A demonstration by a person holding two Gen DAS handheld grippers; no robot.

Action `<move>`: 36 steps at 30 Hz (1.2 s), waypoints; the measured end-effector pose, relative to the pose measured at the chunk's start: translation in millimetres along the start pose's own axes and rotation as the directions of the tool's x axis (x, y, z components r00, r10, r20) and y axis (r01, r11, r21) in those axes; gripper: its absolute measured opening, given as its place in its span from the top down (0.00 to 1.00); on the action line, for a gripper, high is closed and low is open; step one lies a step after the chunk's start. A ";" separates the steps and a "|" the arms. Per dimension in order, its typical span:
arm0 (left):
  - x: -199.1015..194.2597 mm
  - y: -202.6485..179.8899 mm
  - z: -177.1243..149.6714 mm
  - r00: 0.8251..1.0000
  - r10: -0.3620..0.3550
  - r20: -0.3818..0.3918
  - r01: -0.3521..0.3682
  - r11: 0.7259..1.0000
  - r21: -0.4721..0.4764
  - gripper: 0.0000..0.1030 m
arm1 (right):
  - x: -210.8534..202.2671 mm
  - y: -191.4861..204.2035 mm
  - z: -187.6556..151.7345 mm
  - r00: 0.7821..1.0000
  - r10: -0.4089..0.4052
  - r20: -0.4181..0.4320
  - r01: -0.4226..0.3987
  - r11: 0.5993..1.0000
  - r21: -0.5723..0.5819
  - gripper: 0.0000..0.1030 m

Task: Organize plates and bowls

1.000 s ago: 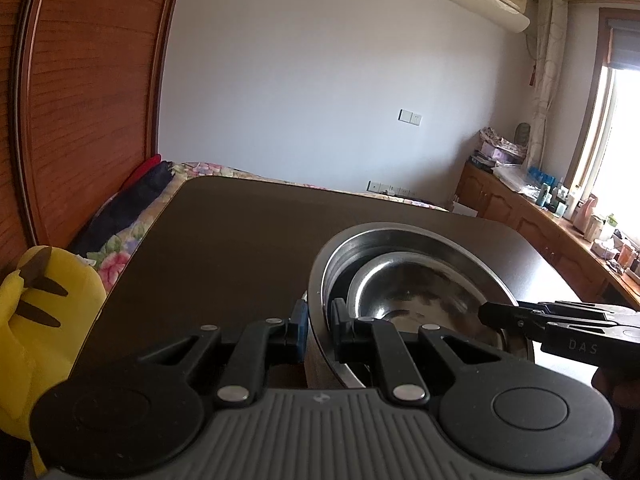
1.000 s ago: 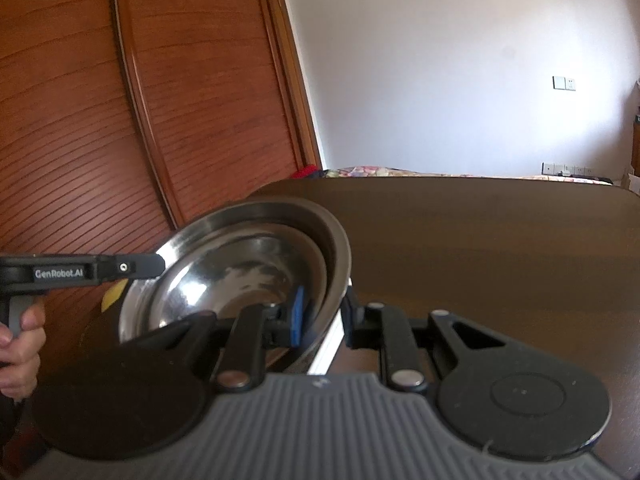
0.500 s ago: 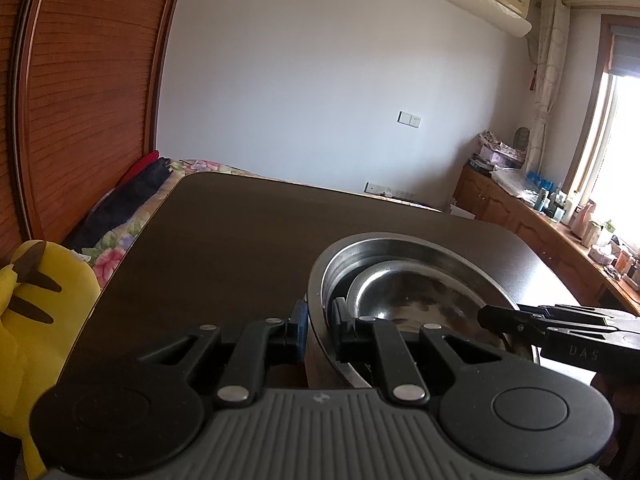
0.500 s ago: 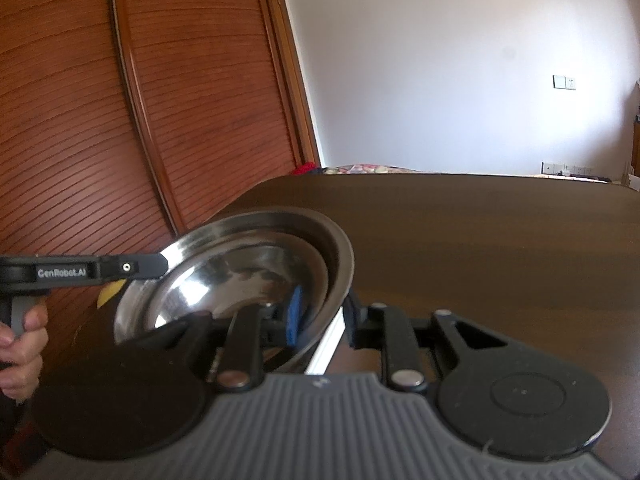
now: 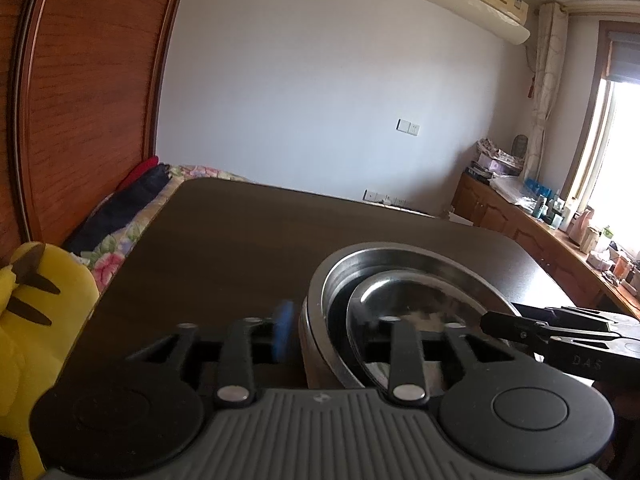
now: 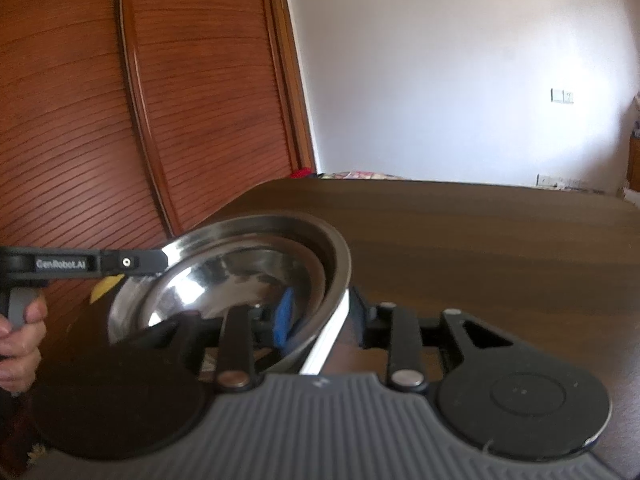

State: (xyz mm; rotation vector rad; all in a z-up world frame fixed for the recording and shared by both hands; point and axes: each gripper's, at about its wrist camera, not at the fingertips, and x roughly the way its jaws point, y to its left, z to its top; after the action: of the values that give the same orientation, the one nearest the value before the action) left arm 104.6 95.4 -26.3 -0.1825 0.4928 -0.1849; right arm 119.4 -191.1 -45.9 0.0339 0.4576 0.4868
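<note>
A stack of nested steel bowls [image 5: 404,280] sits on the dark wooden table [image 5: 240,240]; a smaller shiny bowl [image 5: 416,300] lies inside the larger one. My left gripper [image 5: 326,332] is open, its jaws spread either side of the stack's near-left rim. My right gripper [image 6: 318,320] is open too, its jaws astride the opposite rim [image 6: 340,272]. Each gripper shows in the other's view: the right one [image 5: 560,332] and the left one [image 6: 80,266].
A yellow plush toy [image 5: 36,312] sits off the table's left edge, beside a floral bed [image 5: 120,240]. Wooden wardrobe doors [image 6: 140,120] stand at the left. A cluttered counter [image 5: 560,220] runs along the window at the right.
Both grippers have opened their jaws off the bowl rim. The stack has sunk lower and now rests on the table.
</note>
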 end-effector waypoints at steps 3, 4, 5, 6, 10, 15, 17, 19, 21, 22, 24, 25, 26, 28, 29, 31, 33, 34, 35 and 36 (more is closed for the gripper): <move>-3.5 -3.6 1.5 1.000 0.011 0.017 -0.012 1.000 0.021 0.51 | -4.6 0.1 0.9 1.000 -0.008 0.026 0.008 1.000 -0.008 0.60; -5.2 -5.7 2.5 1.000 0.016 0.024 -0.017 0.999 0.032 0.51 | -6.4 0.2 1.6 0.999 -0.015 0.035 0.015 1.000 -0.010 0.59; -7.1 -7.0 2.3 0.999 0.016 0.031 -0.017 0.999 0.040 0.50 | -8.7 0.5 2.3 0.999 -0.024 0.046 0.025 1.000 -0.013 0.59; -9.0 -8.5 3.4 0.999 0.015 0.037 -0.017 0.999 0.047 0.49 | -11.5 0.9 3.1 0.998 -0.034 0.060 0.035 0.999 -0.017 0.58; -17.3 -16.0 8.7 0.998 0.022 0.064 -0.027 0.996 0.085 0.43 | -21.6 1.5 6.0 0.993 -0.058 0.098 0.060 0.998 -0.026 0.57; -30.0 -22.8 17.6 0.994 0.016 0.106 -0.029 0.992 0.119 0.35 | -38.4 3.4 9.5 0.986 -0.080 0.149 0.088 0.995 -0.048 0.55; -36.0 -27.4 21.2 0.992 0.010 0.127 -0.027 0.991 0.131 0.32 | -45.1 4.7 11.3 0.982 -0.087 0.170 0.098 0.994 -0.058 0.53; -41.5 -32.2 24.4 0.990 -0.003 0.142 -0.017 0.990 0.140 0.29 | -53.2 5.3 12.2 0.977 -0.095 0.192 0.109 0.992 -0.067 0.49; -46.1 -37.4 26.7 0.988 -0.011 0.155 -0.013 0.989 0.148 0.24 | -61.1 6.7 13.6 0.972 -0.102 0.211 0.119 0.990 -0.072 0.48; -48.5 -40.3 27.7 0.987 -0.016 0.162 -0.009 0.988 0.153 0.23 | -65.0 7.2 14.7 0.970 -0.105 0.218 0.123 0.990 -0.073 0.47; -52.9 -44.9 28.2 0.984 -0.024 0.176 -0.005 0.987 0.159 0.16 | -72.4 8.0 16.8 0.966 -0.110 0.233 0.130 0.989 -0.073 0.44; -55.6 -48.0 28.1 0.982 -0.023 0.190 -0.009 0.986 0.165 0.13 | -75.9 8.9 16.8 0.964 -0.115 0.241 0.137 0.988 -0.075 0.40; -57.4 -51.4 28.4 0.979 -0.023 0.200 -0.012 0.985 0.170 0.07 | -79.5 9.3 17.2 0.960 -0.122 0.251 0.145 0.986 -0.077 0.38; -61.8 -56.9 26.3 0.975 -0.024 0.222 -0.016 0.984 0.175 0.01 | -87.5 10.6 16.0 0.950 -0.142 0.278 0.170 0.982 -0.081 0.20; -63.8 -59.1 25.1 0.972 -0.024 0.233 -0.019 0.984 0.178 0.00 | -90.8 11.0 15.0 0.945 -0.151 0.291 0.182 0.980 -0.081 0.15; -67.8 -66.3 21.0 0.966 -0.018 0.257 -0.032 0.982 0.188 0.00 | -96.3 11.0 12.1 0.935 -0.166 0.313 0.200 0.977 -0.080 0.00; -69.5 -73.6 16.8 0.963 -0.009 0.268 -0.049 0.977 0.206 0.00 | -100.3 9.0 8.7 0.931 -0.175 0.321 0.208 0.976 -0.071 0.00; -70.1 -76.4 15.1 0.963 -0.004 0.268 -0.056 0.975 0.213 0.00 | -101.9 7.7 7.4 0.930 -0.183 0.320 0.213 0.975 -0.062 0.00; -70.1 -79.6 13.2 0.965 0.002 0.262 -0.063 0.973 0.224 0.00 | -102.8 6.4 6.4 0.928 -0.190 0.319 0.218 0.975 -0.053 0.00; -69.7 -82.2 12.1 0.966 0.010 0.257 -0.072 0.970 0.234 0.00 | -105.0 5.9 5.3 0.926 -0.198 0.320 0.224 0.974 -0.046 0.00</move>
State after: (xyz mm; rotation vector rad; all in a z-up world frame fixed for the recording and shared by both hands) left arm 39.4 32.8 33.6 0.0432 0.2149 -0.1760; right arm 36.7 -233.6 3.4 -0.0171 0.1246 0.2795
